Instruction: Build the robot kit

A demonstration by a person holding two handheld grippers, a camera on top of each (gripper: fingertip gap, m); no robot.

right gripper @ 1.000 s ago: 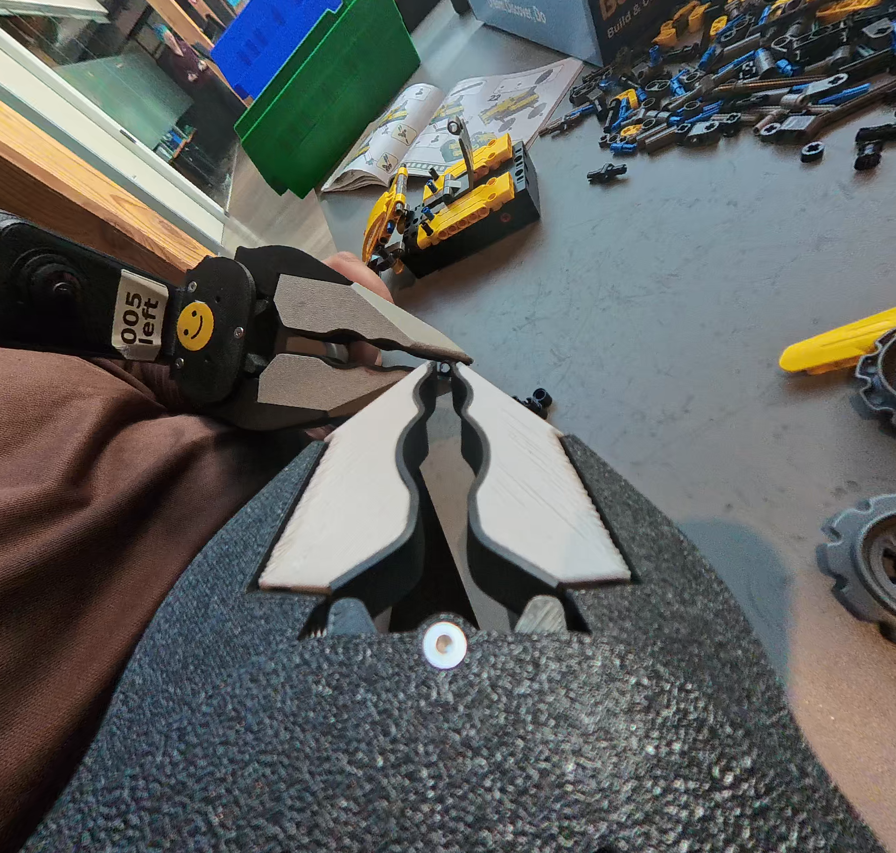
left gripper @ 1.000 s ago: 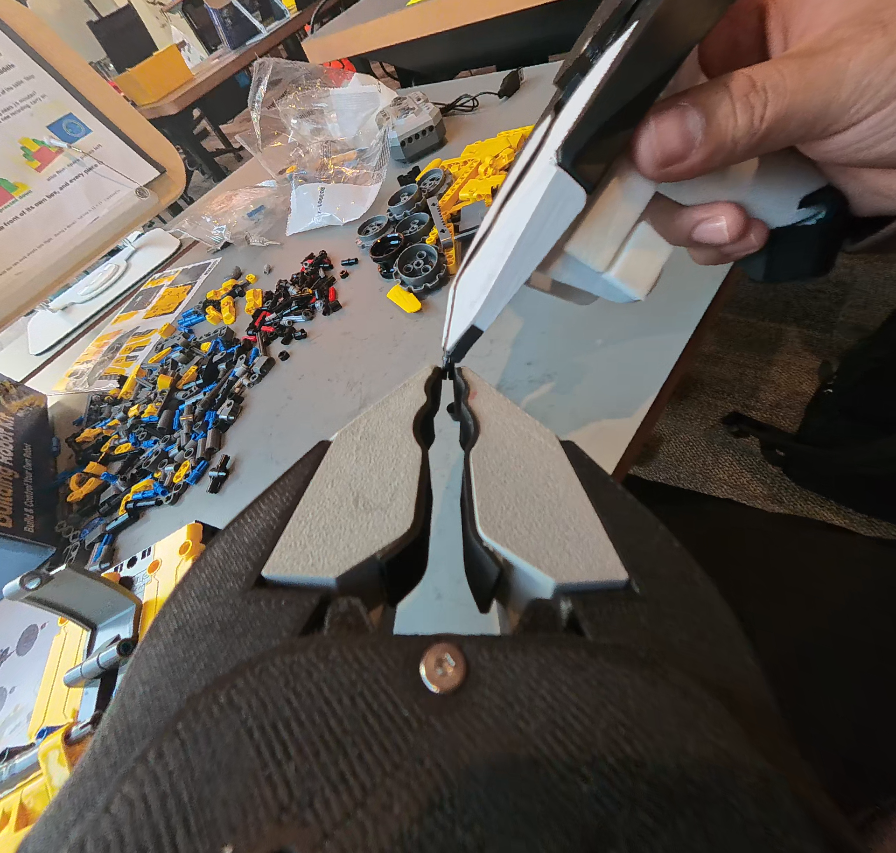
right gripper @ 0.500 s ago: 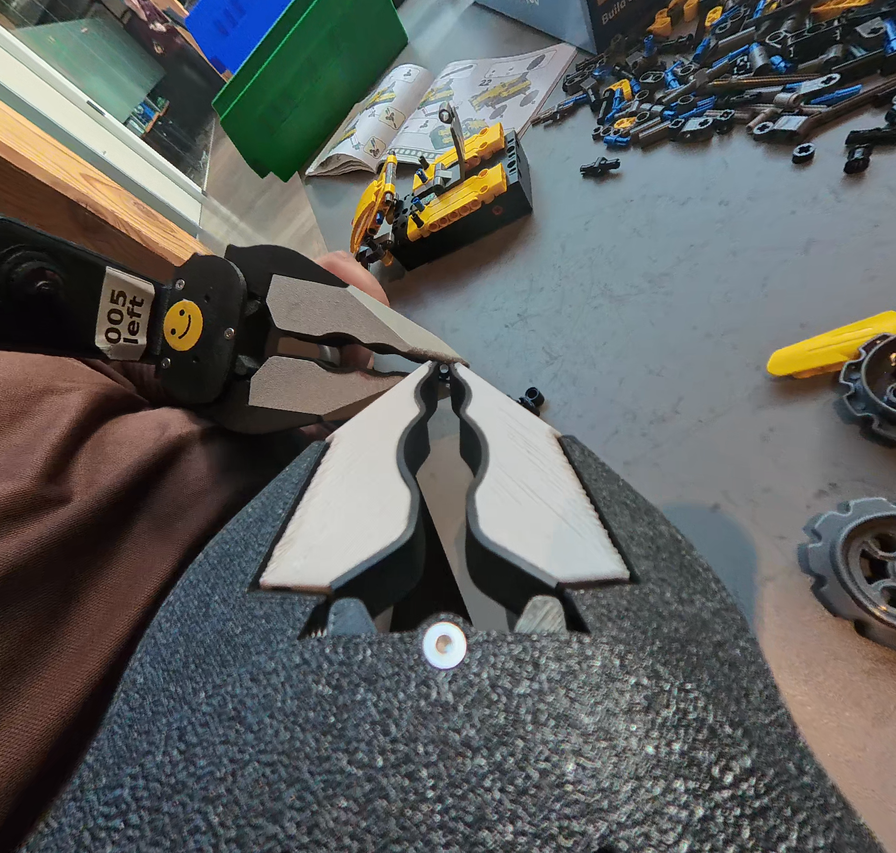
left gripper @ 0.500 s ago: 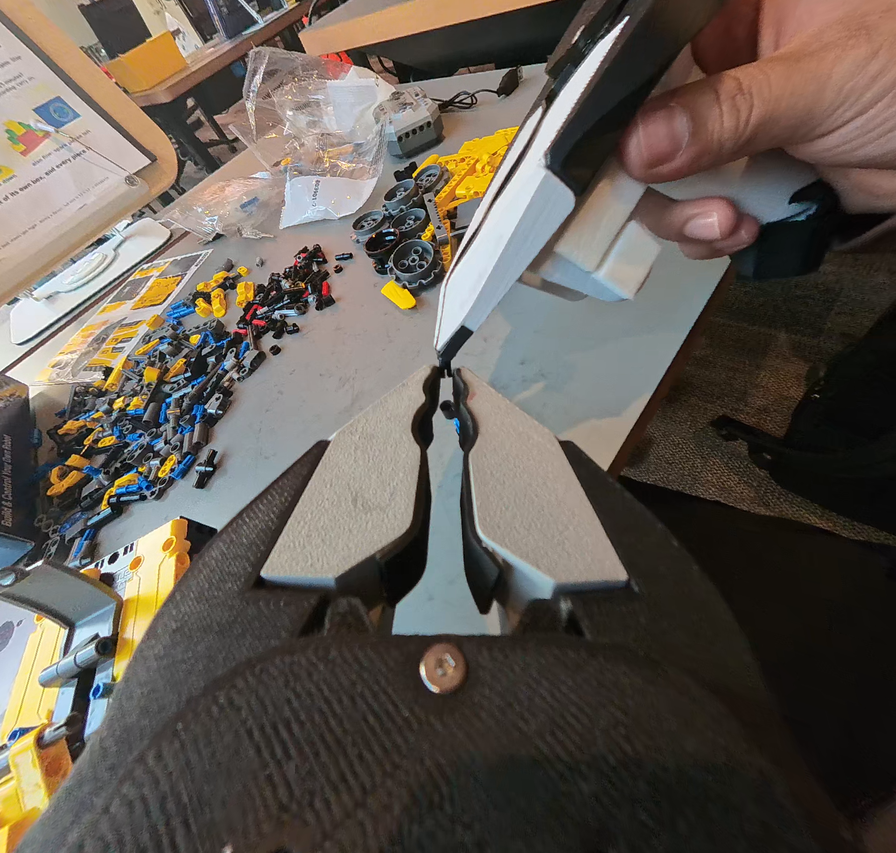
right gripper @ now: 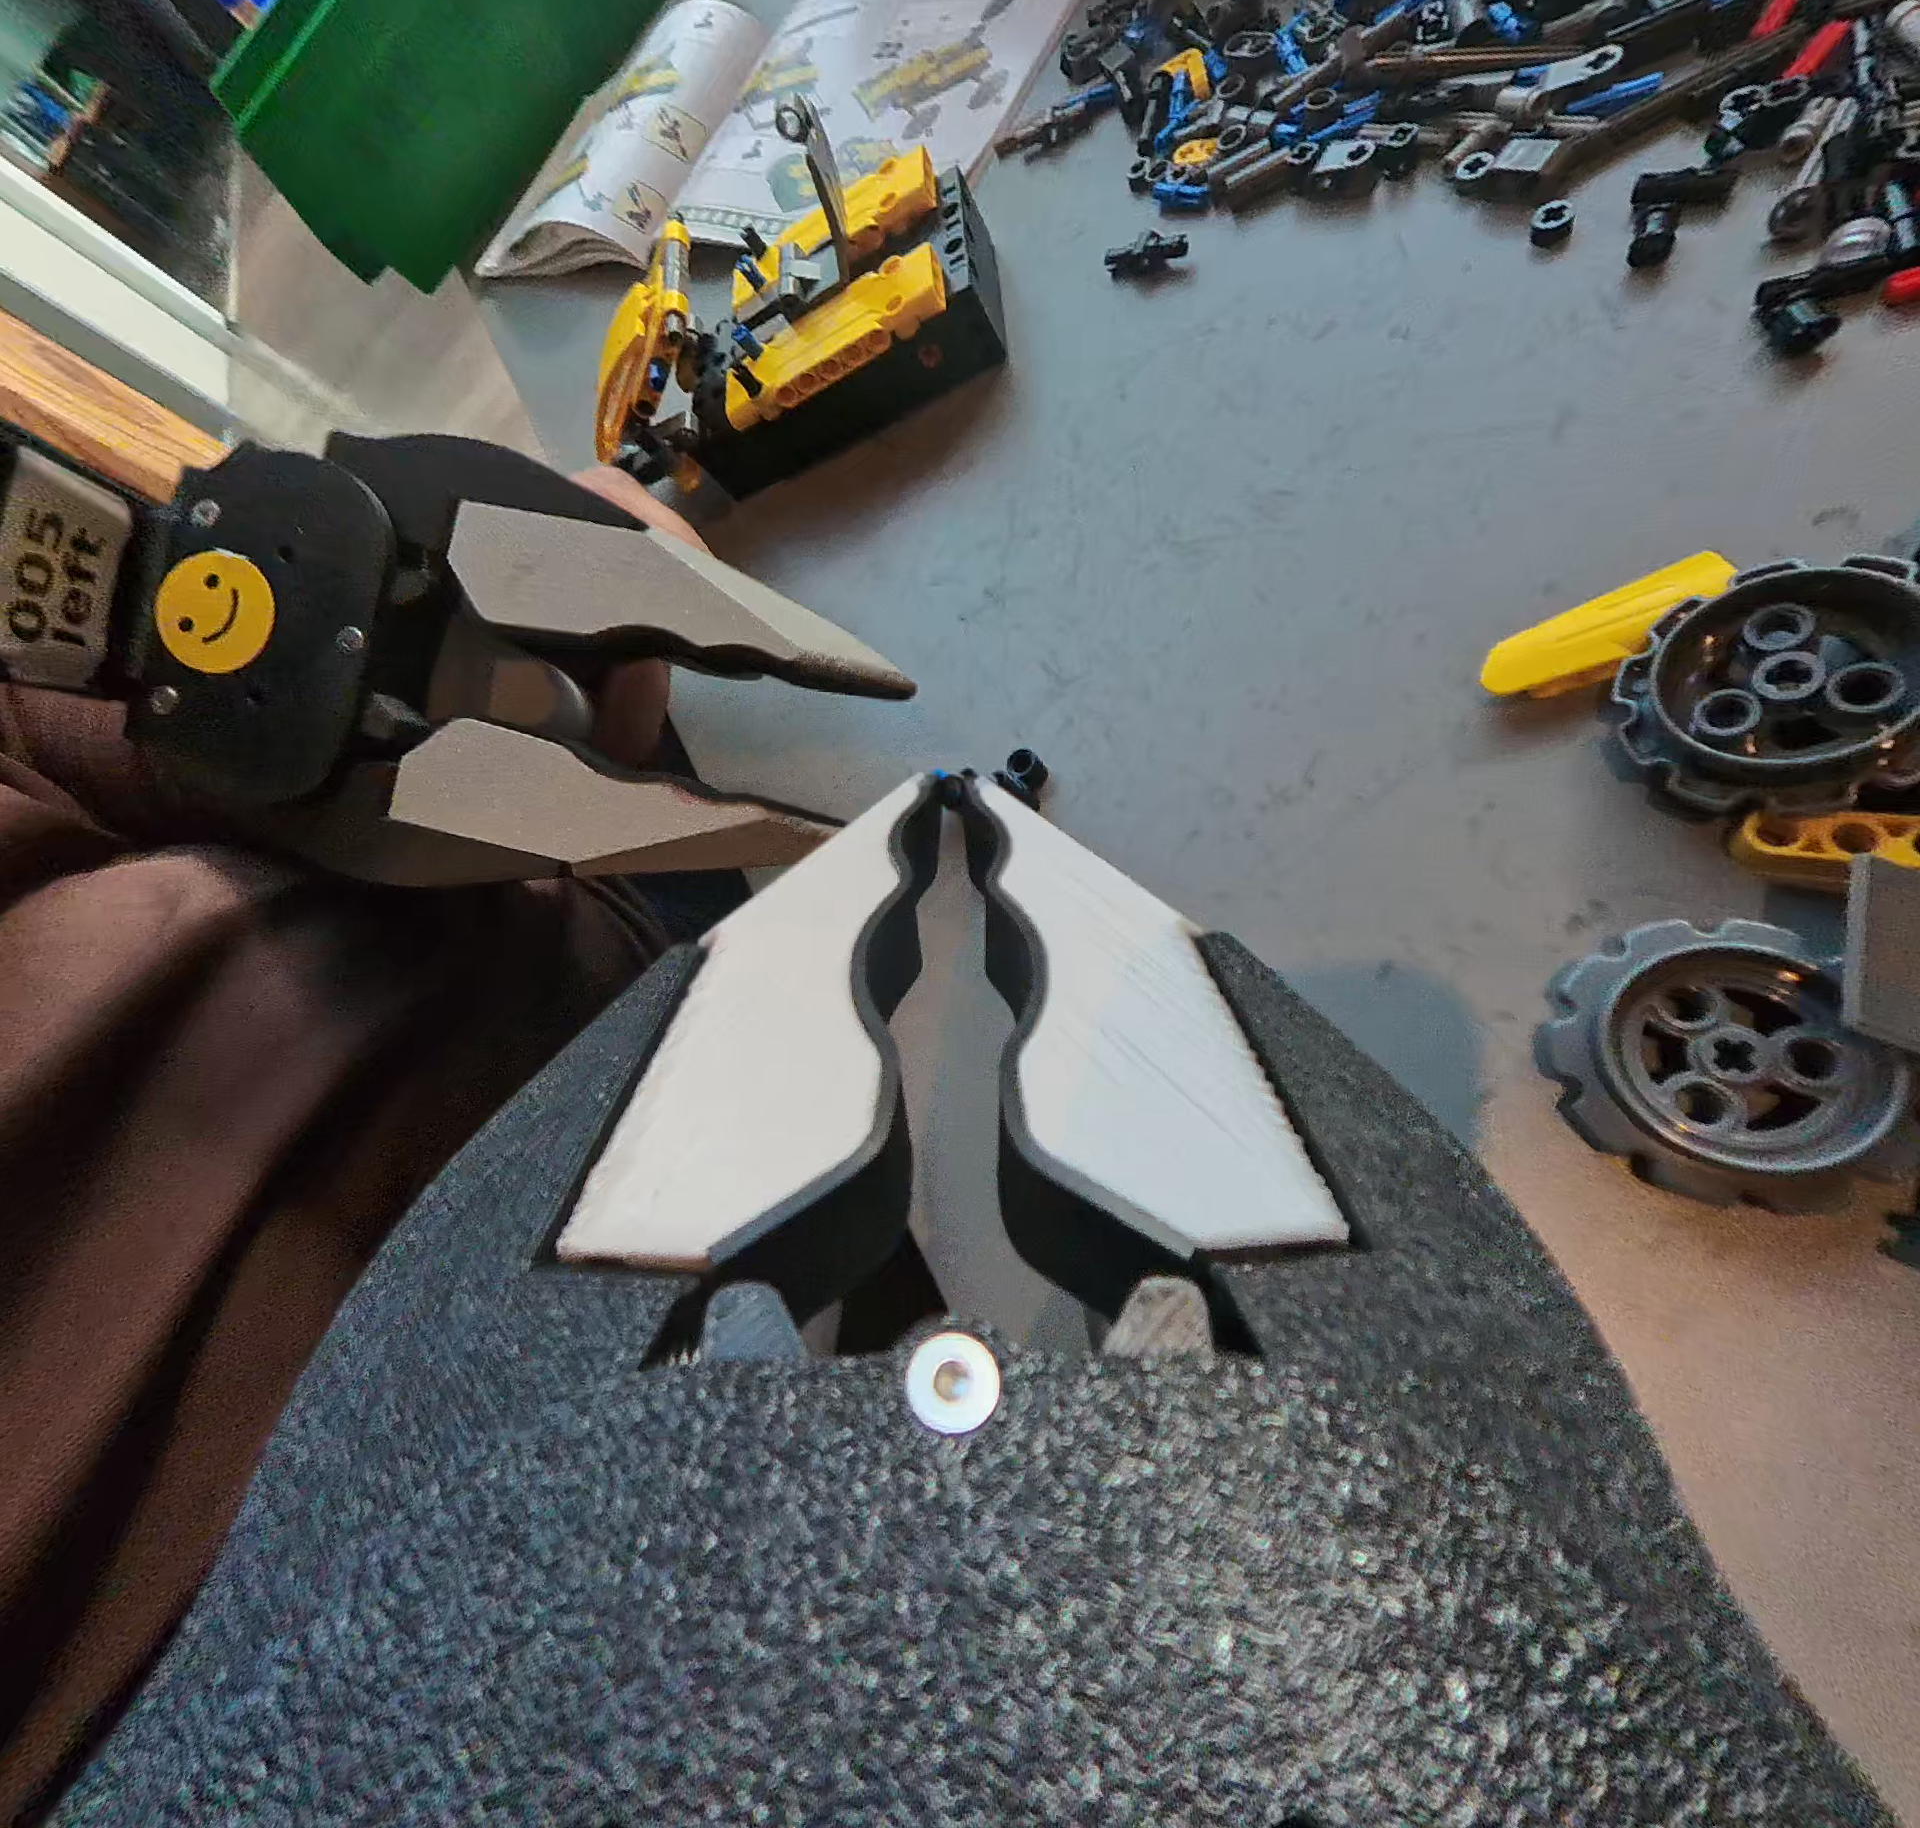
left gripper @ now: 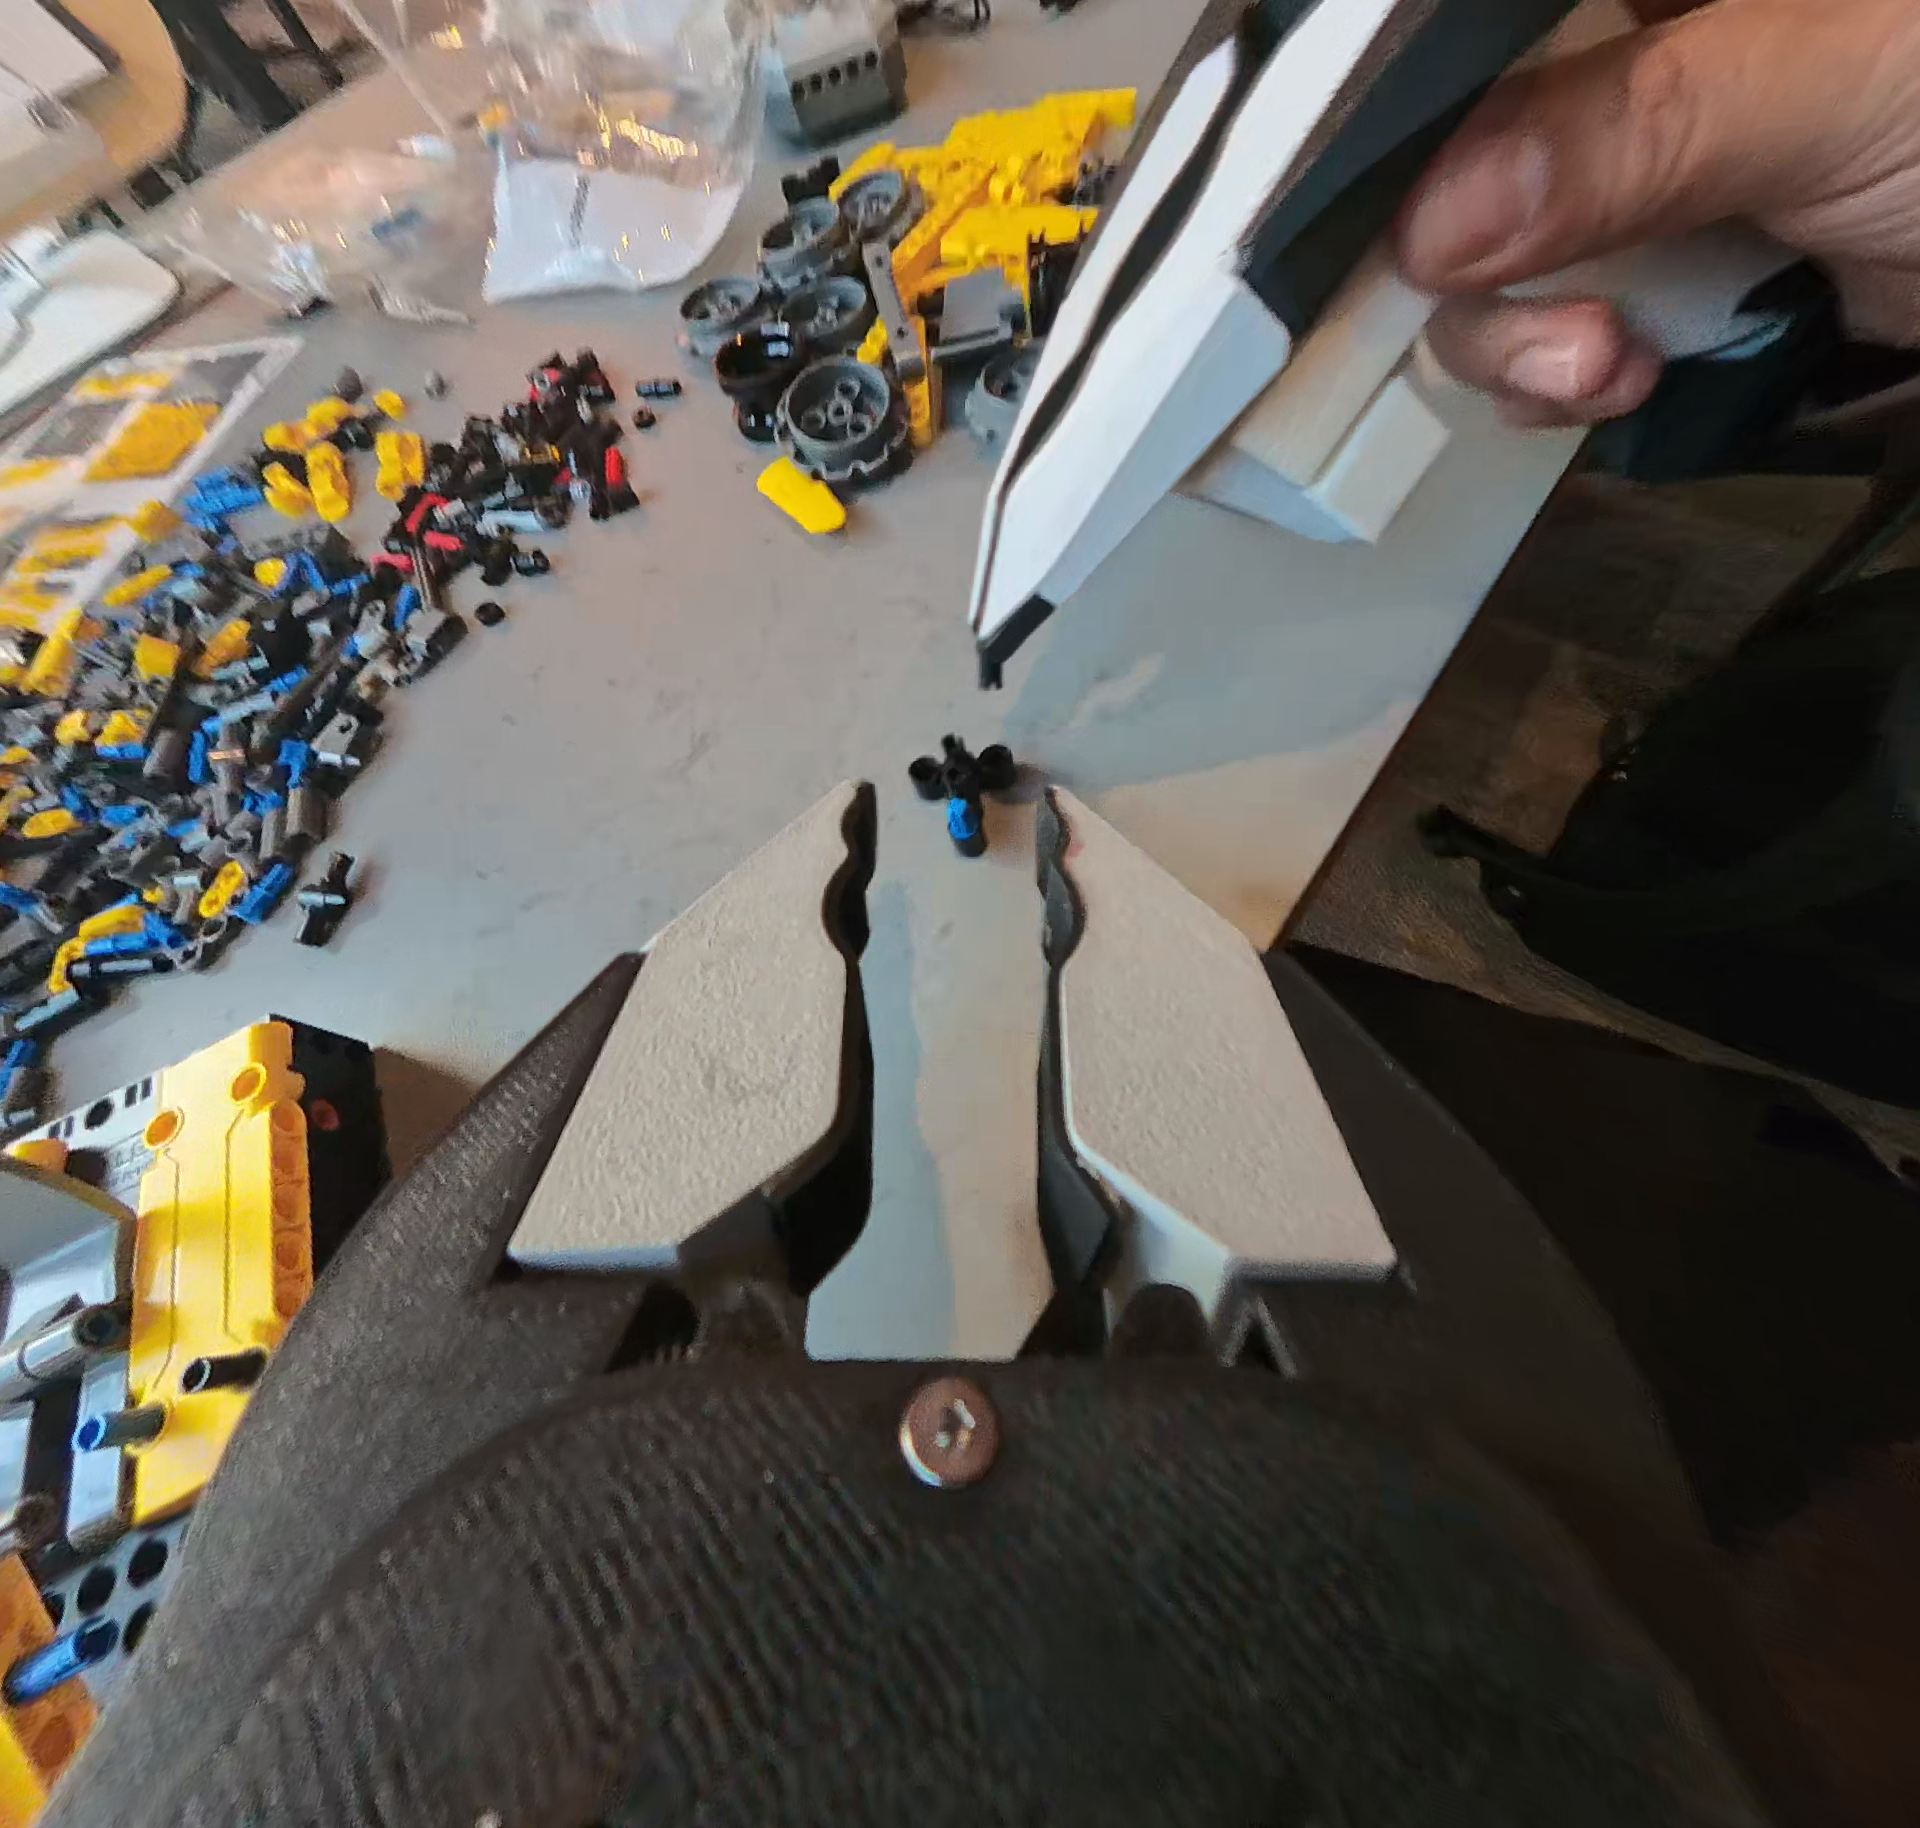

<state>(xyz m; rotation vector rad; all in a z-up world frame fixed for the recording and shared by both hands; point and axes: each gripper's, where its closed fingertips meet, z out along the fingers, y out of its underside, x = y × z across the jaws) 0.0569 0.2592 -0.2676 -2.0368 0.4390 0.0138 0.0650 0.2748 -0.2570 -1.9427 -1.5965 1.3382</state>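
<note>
**Left gripper** (left gripper: 956, 799): I see its jaws spread apart and holding nothing. Its two grey fingers (left gripper: 748, 1030) sit low over the grey table (left gripper: 644, 698). In the right wrist view the same gripper (right gripper: 873, 755) enters from the left, also spread.

**Small black-and-blue connector** (left gripper: 962, 781): it lies loose on the table between the left fingertips and just ahead of them, touching neither. In the right wrist view only its black ring end (right gripper: 1024, 766) shows clearly, just past the right gripper's tips.

**Right gripper** (right gripper: 951, 789): I see its jaws drawn together, tip against tip. From the left wrist view its white fingers (left gripper: 1122, 376) slant down from the upper right, and the closed tip hangs above the connector with a gap between them. A hand (left gripper: 1714, 168) grips its handle.

**Surroundings:**
- A single yellow curved piece (left gripper: 800, 506) lies beyond the connector.
- Behind that piece is a cluster of grey toothed wheels (left gripper: 831, 407) beside loose yellow parts (left gripper: 1008, 147).
- A broad scatter of small black, blue, yellow and red parts (left gripper: 208, 698) covers the table to the left.
- A crumpled clear plastic bag (left gripper: 561, 64) lies farther back.
- A partly built yellow-and-black assembly (right gripper: 831, 324) stands by the near left edge.
- An open instruction booklet (right gripper: 810, 64) lies just behind the assembly.
- A green bin (right gripper: 447, 64) sits beside the booklet.
</note>
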